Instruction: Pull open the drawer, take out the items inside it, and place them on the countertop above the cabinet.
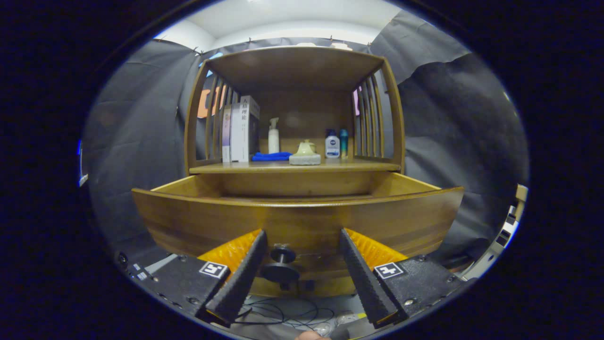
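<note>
The drawer (297, 222) sits pulled out in the middle of the frame. The claw (302, 264) is spread wide and holds nothing, with the knob (281, 265) between its fingers. Lift it slowly over the drawer front and peek inside first.

Claw (302, 245) spread wide around the pulled-out drawer's (302, 222) knob (282, 264), not touching it.

Wooden bench (330, 166) above the open drawer carries, in a row: upright books (240, 130), folded blue cloth (271, 156), spray bottle (273, 136), pale dish (305, 156), two small bottles (337, 143).
</note>
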Demonstrator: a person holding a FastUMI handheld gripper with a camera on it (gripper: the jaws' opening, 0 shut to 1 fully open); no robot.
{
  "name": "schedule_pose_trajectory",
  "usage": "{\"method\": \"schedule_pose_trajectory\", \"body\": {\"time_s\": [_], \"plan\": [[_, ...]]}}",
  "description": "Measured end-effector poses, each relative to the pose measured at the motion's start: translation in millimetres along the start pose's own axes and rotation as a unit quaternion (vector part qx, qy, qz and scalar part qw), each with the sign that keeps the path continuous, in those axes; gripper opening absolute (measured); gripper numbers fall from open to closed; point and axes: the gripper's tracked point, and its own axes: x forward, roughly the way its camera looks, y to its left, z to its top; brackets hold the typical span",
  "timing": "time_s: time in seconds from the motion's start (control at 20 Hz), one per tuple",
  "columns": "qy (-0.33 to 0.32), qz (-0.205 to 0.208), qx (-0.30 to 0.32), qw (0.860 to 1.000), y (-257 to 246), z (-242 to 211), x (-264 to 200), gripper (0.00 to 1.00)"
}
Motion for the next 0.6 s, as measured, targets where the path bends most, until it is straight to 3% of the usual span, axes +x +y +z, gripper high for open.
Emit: {"method": "schedule_pose_trajectory", "body": {"time_s": [0.6], "plan": [[-0.009, -0.002, -0.021, 1.0, 1.9, 1.4, 1.5, 0.98]]}}
